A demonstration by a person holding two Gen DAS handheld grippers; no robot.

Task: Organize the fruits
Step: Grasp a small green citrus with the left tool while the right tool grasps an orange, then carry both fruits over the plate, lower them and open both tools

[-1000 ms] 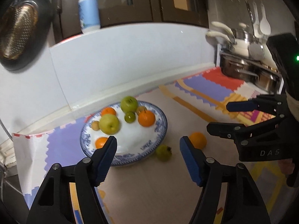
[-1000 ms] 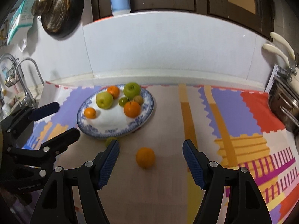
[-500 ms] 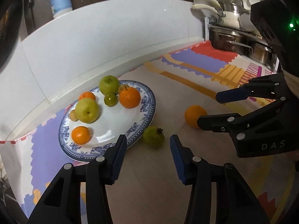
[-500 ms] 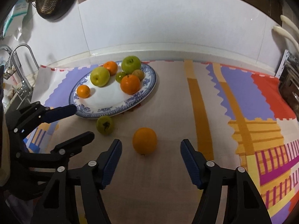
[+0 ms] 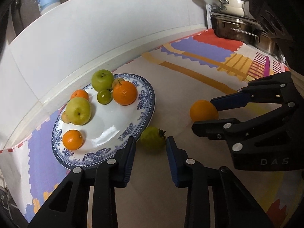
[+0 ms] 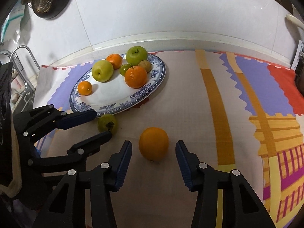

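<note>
L hand-held gripper [image 5: 150, 142] closing round green fruit [image 5: 153, 137] at plate [image 5: 146, 102] rim, R hand-held gripper [image 6: 153, 146] round orange [image 6: 153, 143], neither pinched.

Dim indoor light, fisheye-bent dark edges, glare on plate [image 5: 106, 133]

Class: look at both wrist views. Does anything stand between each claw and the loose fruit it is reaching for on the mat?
Nothing visible does. The left claw, its jaws closing, brackets the small green stemmed fruit; the right claw, also closing, brackets the loose round orange. Neither claw's pads clearly press yet. The blue-patterned white plate lies just beside the green fruit.
</note>
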